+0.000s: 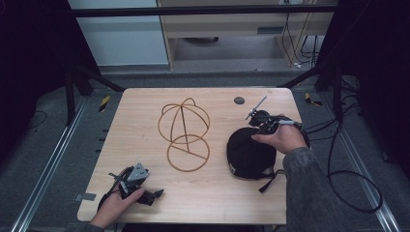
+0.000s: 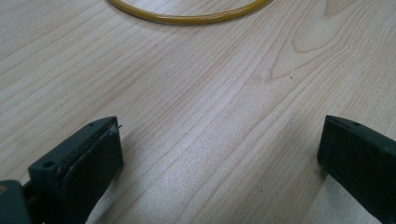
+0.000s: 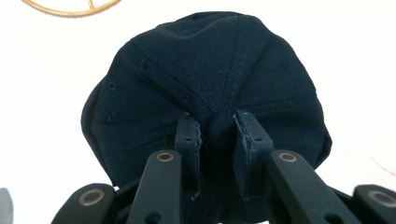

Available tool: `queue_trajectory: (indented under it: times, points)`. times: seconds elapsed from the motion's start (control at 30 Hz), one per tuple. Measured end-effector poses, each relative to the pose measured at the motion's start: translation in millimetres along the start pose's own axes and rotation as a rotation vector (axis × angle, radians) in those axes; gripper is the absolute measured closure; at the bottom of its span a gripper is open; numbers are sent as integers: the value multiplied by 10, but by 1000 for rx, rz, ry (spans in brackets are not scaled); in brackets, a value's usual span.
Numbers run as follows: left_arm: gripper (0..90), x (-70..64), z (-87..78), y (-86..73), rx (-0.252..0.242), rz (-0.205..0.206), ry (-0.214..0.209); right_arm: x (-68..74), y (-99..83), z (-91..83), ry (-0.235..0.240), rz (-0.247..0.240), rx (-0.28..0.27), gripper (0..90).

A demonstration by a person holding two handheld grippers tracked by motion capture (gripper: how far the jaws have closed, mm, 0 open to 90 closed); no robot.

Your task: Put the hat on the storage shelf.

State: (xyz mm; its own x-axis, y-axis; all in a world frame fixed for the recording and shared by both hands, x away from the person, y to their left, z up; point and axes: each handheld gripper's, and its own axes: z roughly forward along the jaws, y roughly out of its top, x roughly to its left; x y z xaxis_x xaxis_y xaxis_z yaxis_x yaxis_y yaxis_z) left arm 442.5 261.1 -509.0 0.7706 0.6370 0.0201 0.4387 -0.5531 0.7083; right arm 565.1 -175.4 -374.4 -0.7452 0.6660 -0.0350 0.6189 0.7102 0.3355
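Observation:
A black cap (image 1: 249, 153) lies crown-up on the right half of the wooden table (image 1: 145, 188). My right gripper (image 1: 263, 126) is at its far edge, shut on a fold of the cap's crown (image 3: 217, 130). A gold wire hat stand (image 1: 184, 135) lies in the middle of the table, its ring base (image 2: 187, 16) just ahead of the left jaws. My left gripper (image 1: 157, 195) rests low at the front left corner, jaws wide open over bare wood (image 2: 219, 154).
A dark round disc (image 1: 239, 100) sits near the table's far edge. The cap's strap (image 1: 268, 182) trails toward the front. Cables (image 1: 348, 179) loop on the floor to the right. Metal rails run along both sides of the table.

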Motion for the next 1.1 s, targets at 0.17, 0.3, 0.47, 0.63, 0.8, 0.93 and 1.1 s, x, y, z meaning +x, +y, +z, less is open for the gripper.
queue_trajectory:
  times: [0.17,0.3,0.47,0.63,0.8,0.93,1.1]
  points:
    - [0,0,0,0,0,0,0,29,-26,-215,8,-7,-53,735]
    - [0,0,-2,1,2,0,-1,84,-30,-432,4,-21,-95,735]
    - [0,0,-2,1,2,0,0,173,-22,-713,-13,-51,-158,735]
    - [0,0,-2,0,2,0,0,283,13,-960,-28,-78,-196,735]
    - [0,-2,-2,0,2,-1,1,369,47,-1123,-35,-101,-223,734]
    - [0,-2,-2,0,2,-2,1,430,82,-1255,-51,-119,-241,734]
    - [0,-2,-2,0,2,-2,1,465,124,-1335,-58,-132,-257,734]
